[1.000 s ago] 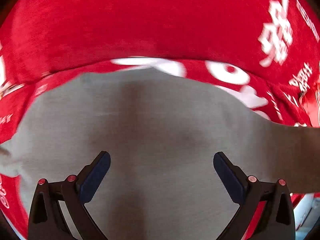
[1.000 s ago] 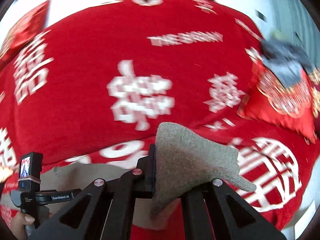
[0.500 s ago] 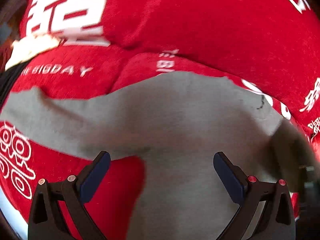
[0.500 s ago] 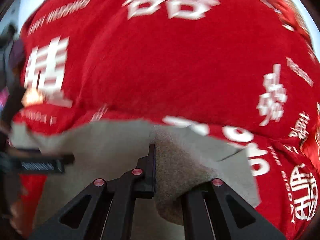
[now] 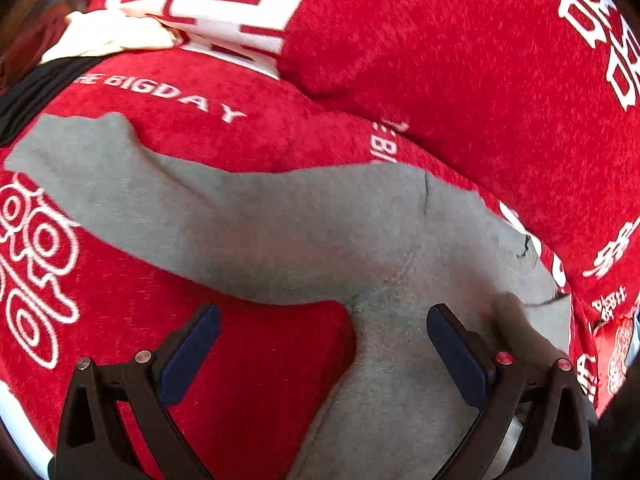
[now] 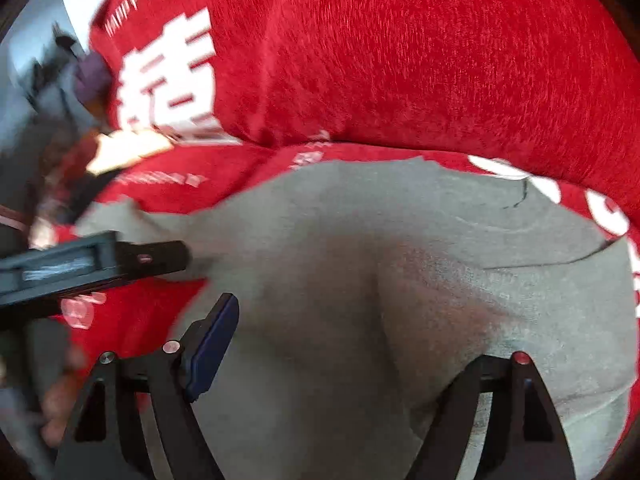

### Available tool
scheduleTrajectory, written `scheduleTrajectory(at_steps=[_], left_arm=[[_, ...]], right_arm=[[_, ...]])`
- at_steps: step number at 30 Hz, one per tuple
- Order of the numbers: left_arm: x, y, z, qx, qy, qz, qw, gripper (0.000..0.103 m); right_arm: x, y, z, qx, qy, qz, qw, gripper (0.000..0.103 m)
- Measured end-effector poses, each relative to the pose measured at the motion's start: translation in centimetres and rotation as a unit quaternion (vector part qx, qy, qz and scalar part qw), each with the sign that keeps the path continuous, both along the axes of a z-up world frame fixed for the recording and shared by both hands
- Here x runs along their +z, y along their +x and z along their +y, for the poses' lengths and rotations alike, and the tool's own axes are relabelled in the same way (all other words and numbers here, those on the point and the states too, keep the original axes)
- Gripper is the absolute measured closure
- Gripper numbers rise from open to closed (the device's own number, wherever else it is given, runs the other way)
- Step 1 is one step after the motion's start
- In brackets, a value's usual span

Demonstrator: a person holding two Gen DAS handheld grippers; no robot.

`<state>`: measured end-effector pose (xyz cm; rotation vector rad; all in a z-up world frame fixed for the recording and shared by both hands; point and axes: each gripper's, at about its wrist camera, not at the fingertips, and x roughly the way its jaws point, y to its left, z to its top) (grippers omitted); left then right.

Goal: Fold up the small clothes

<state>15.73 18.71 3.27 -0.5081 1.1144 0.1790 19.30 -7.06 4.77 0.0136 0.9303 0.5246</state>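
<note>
A grey long-sleeved top (image 5: 280, 232) lies flat on a red sofa cover (image 5: 248, 360). One sleeve (image 5: 80, 160) stretches away to the left. My left gripper (image 5: 324, 344) is open just above the underarm, nothing between its blue pads. In the right wrist view the same grey top (image 6: 340, 240) fills the middle. A folded-over flap of it (image 6: 440, 300) lies toward the right finger and hides that pad. My right gripper (image 6: 352, 332) has its jaws opening, and the pads do not press the cloth. The left gripper's black body (image 6: 100, 264) shows at the left.
A red back cushion (image 5: 440, 40) with white lettering rises right behind the top. Cream (image 5: 108, 36) and black (image 5: 36, 88) clothes lie at the far left of the seat. A patterned red pillow (image 5: 616, 344) sits at the right edge. A hand (image 6: 60, 380) shows low on the left.
The right gripper, shut on a grey fold before, now stands apart, the fold lying on the top. Both views have swung across the garment; the left sleeve has come into sight.
</note>
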Motion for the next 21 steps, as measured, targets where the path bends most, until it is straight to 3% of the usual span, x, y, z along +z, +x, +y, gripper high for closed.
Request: scheduleTrajectory(at_steps=[3,7,9,10,11,13,14,15,16,20,21], left_arm=[[0.0,0.0,-0.8,-0.01,0.014,0.001,0.9999,0.0],[-0.4,-0.6,-1.7,-0.016,0.002,0.006,0.9998,0.0],[-0.8,-1.2,-1.3,-0.012,-0.004,0.012,0.9999,0.0],[-1.0,-1.9,-0.7,-0.006,-0.002,0.016,0.9998,0.0],[-1.2,-2.4,0.0,0.001,0.0,0.019,0.9998,0.0],[-1.7,-3.1,1.5,0.018,0.011,0.031,0.9993,0.002],[-2.0,-3.4,2.5,0.026,0.007,0.037,0.999,0.002],[-2.2,-3.6,3.3,0.033,0.003,0.041,0.9986,0.002],[-2.2,-3.6,3.7,0.039,0.003,0.042,0.9984,0.002],[-0.9,-2.8,3.0,0.033,0.013,0.027,0.999,0.002],[-0.4,-2.5,2.4,0.026,0.015,0.019,0.9994,0.002]], right_arm=[[1.8,-0.9,-2.7,0.0,0.052,-0.009,0.999,0.022],[1.9,0.1,-2.0,-0.026,-0.006,-0.032,0.999,0.022],[1.4,0.0,0.6,-0.009,-0.081,-0.055,0.995,0.022],[0.7,-0.5,2.8,0.019,-0.149,-0.08,0.985,0.022],[-0.3,-1.4,4.8,0.055,-0.227,-0.109,0.966,0.022],[-4.1,-4.3,8.7,0.132,-0.394,-0.181,0.891,0.022],[-5.2,-5.6,9.4,0.144,-0.425,-0.222,0.866,0.022],[-5.5,-6.3,9.6,0.145,-0.429,-0.241,0.858,0.022],[-5.5,-6.5,9.7,0.144,-0.427,-0.236,0.861,0.022],[-4.2,-6.3,7.4,0.127,-0.348,-0.169,0.914,0.022],[-3.8,-6.7,6.7,0.127,-0.334,-0.167,0.919,0.022]])
